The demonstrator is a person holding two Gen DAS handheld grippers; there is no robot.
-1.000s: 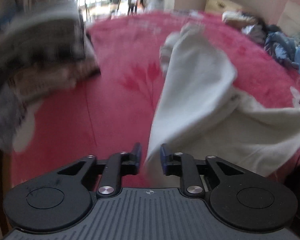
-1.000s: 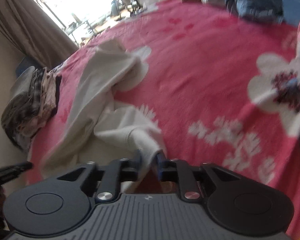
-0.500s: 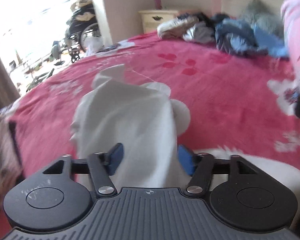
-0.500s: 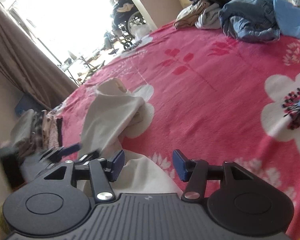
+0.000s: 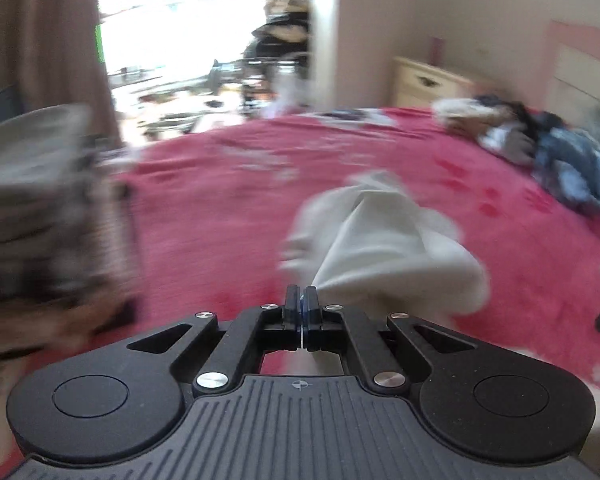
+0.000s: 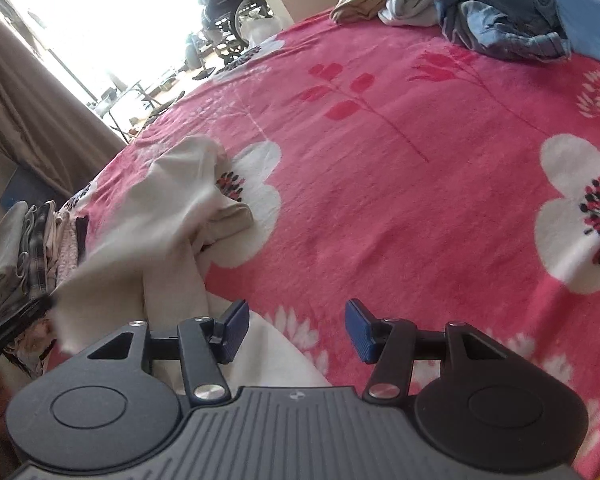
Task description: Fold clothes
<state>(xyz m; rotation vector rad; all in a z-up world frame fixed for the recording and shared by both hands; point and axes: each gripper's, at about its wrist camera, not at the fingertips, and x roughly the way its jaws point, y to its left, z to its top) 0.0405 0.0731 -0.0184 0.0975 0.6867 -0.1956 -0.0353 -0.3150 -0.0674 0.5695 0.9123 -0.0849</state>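
Note:
A cream garment (image 5: 380, 248) lies crumpled on the pink flowered bedspread (image 5: 220, 220). My left gripper (image 5: 301, 304) is shut, and an edge of the garment runs straight out of its fingertips up and to the right. In the right wrist view the same garment (image 6: 172, 208) stretches from the left-hand finger toward the far left of the bed. My right gripper (image 6: 298, 330) hangs open just above the bedspread (image 6: 400, 200). Nothing sits between its blue pads (image 6: 236, 326), and cream cloth lies under the left one.
A stack of folded clothes (image 6: 20, 256) sits at the bed's left edge, blurred in the left wrist view (image 5: 32, 200). A heap of unfolded blue and tan clothes (image 6: 500, 16) lies at the far right. A nightstand (image 5: 424, 84) and a curtain (image 6: 20, 120) stand beyond the bed.
My left gripper, open around the garment half a second ago, has shut on its edge. My right gripper let go of the cloth a second ago and has stayed open, spreading wider.

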